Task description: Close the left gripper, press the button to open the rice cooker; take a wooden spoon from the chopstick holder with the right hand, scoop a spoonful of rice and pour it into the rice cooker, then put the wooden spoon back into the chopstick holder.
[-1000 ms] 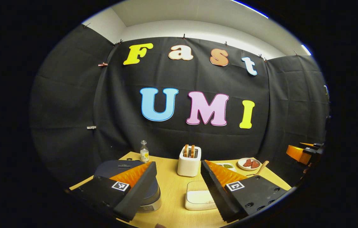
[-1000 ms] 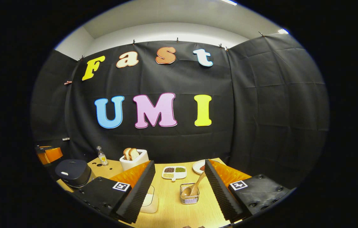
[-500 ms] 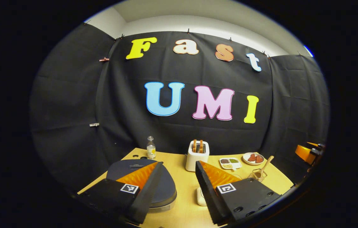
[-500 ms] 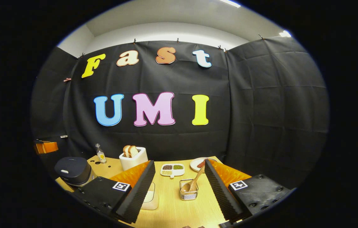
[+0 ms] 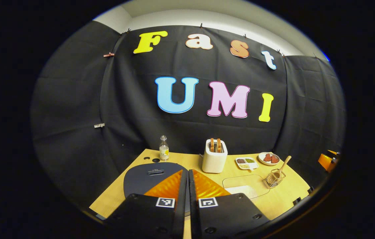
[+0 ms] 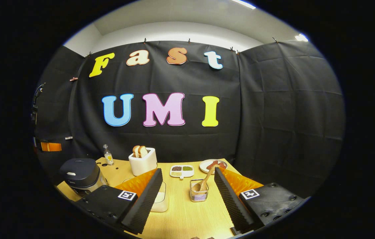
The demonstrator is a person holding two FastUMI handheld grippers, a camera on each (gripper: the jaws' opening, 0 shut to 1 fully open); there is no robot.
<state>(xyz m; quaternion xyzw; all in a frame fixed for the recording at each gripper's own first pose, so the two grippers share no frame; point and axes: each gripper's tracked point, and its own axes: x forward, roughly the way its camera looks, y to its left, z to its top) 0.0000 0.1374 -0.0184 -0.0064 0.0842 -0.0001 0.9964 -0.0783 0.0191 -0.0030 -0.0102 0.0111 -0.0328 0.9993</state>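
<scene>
Left gripper [image 5: 187, 176] fingers pressed together above rice cooker [image 5: 151, 177]; right gripper [image 6: 188, 177] fingers spread (wooden spoon [image 6: 204, 183] at 12 o'clock).

The table [image 6: 180, 215] holds one rice cooker [image 6: 80, 172], one bottle [image 6: 108, 155], one toaster [image 6: 143, 161] with two bread slices [image 6: 139, 151], one divided dish [image 6: 181, 171], one plate [image 6: 212, 165], one wire holder [image 6: 199, 194], one spoon [image 6: 204, 181], one rice tray [image 5: 245, 186].

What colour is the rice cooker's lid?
Dark, nearly black lid, clearest in the right gripper view.
</scene>
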